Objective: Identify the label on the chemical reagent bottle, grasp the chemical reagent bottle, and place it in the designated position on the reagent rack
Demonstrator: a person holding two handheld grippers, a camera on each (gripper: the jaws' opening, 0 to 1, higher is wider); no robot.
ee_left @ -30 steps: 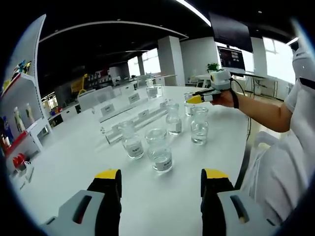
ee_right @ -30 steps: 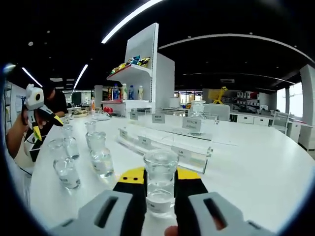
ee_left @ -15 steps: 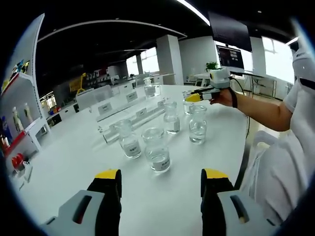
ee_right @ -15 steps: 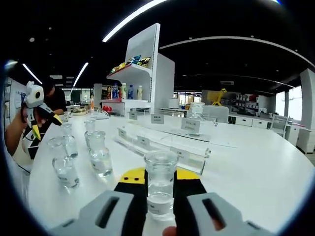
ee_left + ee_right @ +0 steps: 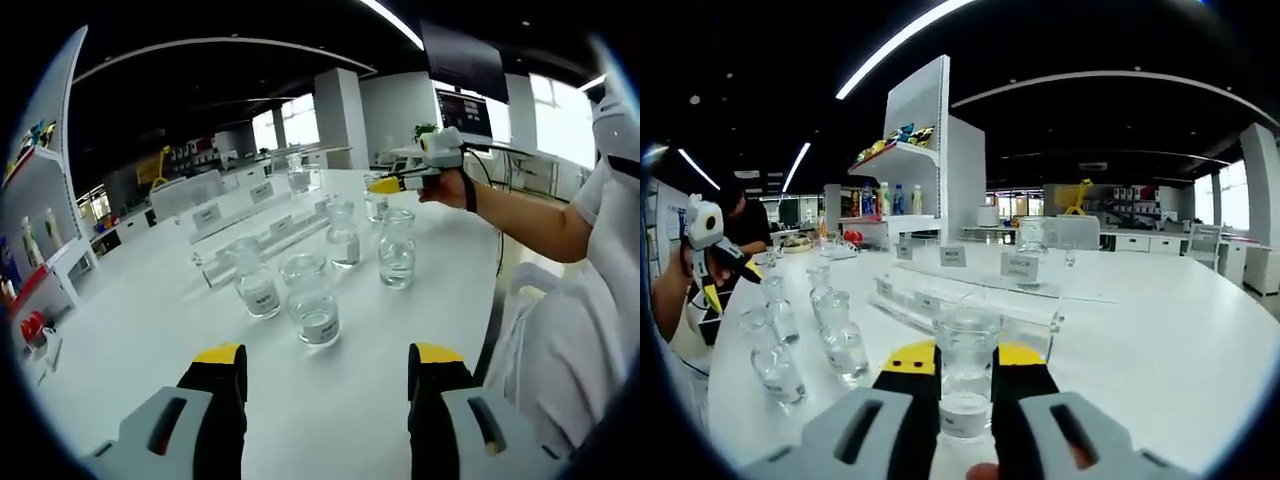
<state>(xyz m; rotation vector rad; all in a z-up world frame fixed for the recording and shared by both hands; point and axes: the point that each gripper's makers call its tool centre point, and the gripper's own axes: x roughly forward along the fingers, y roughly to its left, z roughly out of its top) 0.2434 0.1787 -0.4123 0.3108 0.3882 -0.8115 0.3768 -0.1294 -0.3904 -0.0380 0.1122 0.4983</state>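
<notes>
A white shelf unit (image 5: 940, 130) holding colourful bottles (image 5: 887, 198) stands beyond the white table (image 5: 1160, 320); a monitor (image 5: 462, 112) glows

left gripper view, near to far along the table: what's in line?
Left hand-held gripper → nearest labelled bottle → bottle behind it on the left → taller bottle on the right → clear rack → right hand-held gripper, farthest.

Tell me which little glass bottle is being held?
The reagent bottle clamped between the yellow-tipped jaws of the right hand-held gripper. The other bottles stand loose on the white table, untouched; the left hand-held gripper is open and empty.
</notes>
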